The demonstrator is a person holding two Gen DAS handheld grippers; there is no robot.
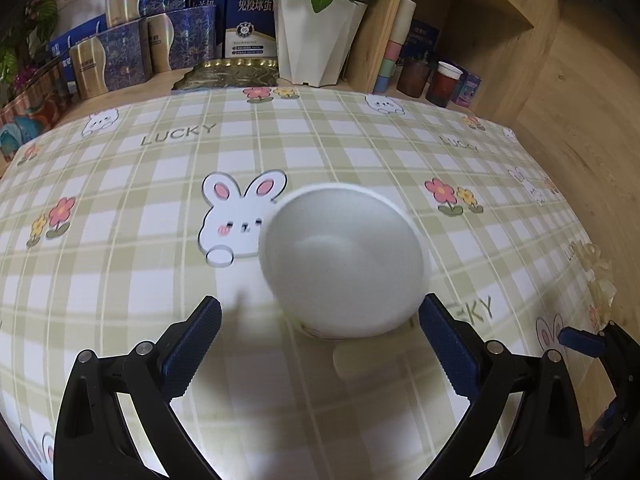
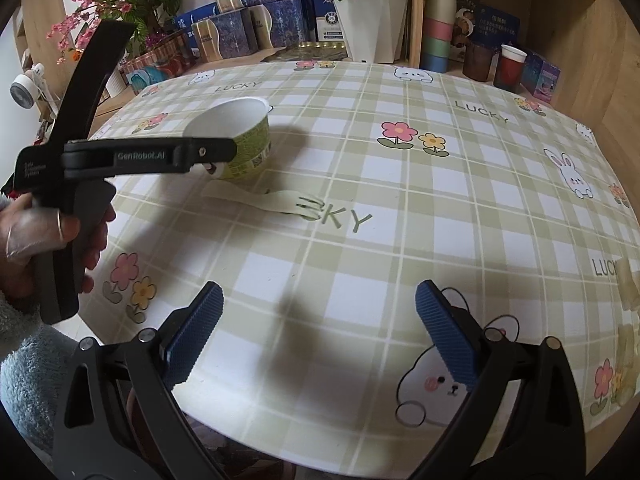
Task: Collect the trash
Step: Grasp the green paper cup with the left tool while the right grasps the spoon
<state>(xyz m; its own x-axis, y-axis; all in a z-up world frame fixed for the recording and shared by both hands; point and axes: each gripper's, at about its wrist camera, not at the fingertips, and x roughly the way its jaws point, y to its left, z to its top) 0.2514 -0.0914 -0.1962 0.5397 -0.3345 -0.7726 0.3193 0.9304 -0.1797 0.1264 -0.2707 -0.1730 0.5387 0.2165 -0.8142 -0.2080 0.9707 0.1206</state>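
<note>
Though tipped, paper bowl [image 1: 342, 264] w/ nothing inside.

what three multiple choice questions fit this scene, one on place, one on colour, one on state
1. Where does the pale plastic fork lie?
A. inside the cup
B. on the checked tablecloth beside the cup
C. on the wooden shelf

2. What colour is the outer wall of the white-lined paper cup?
A. red
B. black
C. green

3. How do the jaws of the left gripper stand?
A. open, either side of the cup
C. shut on the fork
B. shut and empty

Answers:
1 B, the fork rests flat on the cloth just in front of the cup.
2 C, the right wrist view shows a green printed side.
3 A, the blue pads sit wide apart with a gap to the cup.
</note>
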